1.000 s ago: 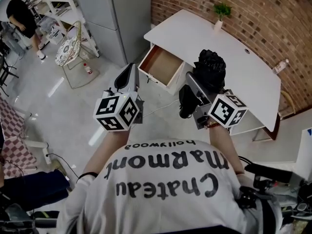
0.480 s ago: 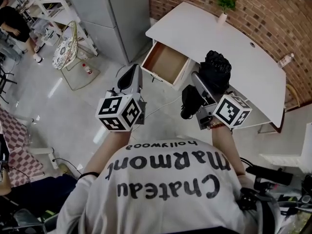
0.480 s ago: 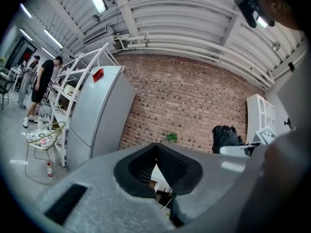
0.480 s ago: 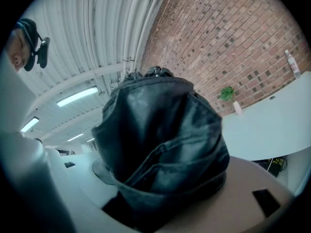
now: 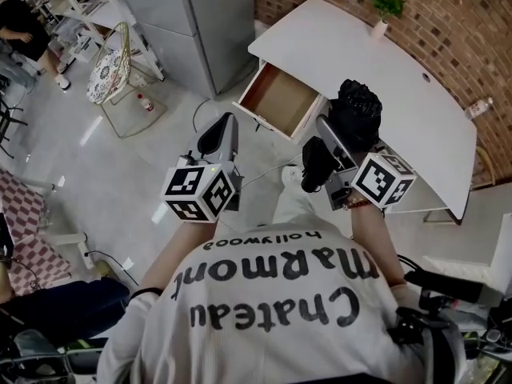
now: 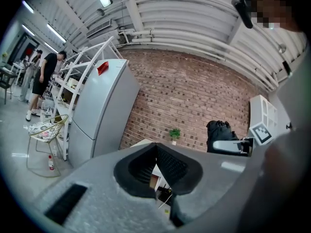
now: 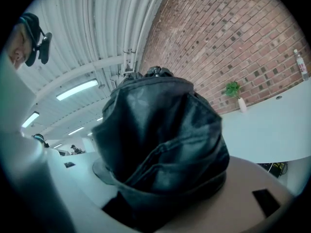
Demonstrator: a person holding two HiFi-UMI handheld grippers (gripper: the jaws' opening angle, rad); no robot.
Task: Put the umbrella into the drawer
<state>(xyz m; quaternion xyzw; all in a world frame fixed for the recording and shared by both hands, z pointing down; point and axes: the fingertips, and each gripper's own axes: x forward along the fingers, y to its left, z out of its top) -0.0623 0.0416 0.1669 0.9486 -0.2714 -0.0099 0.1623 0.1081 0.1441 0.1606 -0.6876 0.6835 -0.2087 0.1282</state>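
Drawer (image 5: 276,102) stands open just ahead and left of the folded umbrella (image 5: 356,114) clamped in the nearer right gripper (image 5: 336,134) jaws; left gripper (image 5: 218,134) jaws sit together, empty.

The umbrella (image 7: 160,144) clamped in the right gripper (image 5: 340,134) is crinkly black cloth, slight sheen. Ahead of it: drawer (image 5: 280,101) wood-brown inside, desk (image 5: 400,86) smooth matt white, wall (image 5: 456,14) rough brick. Glossy floor (image 5: 120,182) below the left gripper (image 5: 220,130).

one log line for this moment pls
right hand-held gripper: shut on umbrella | left hand-held gripper: shut, empty | drawer: open, empty
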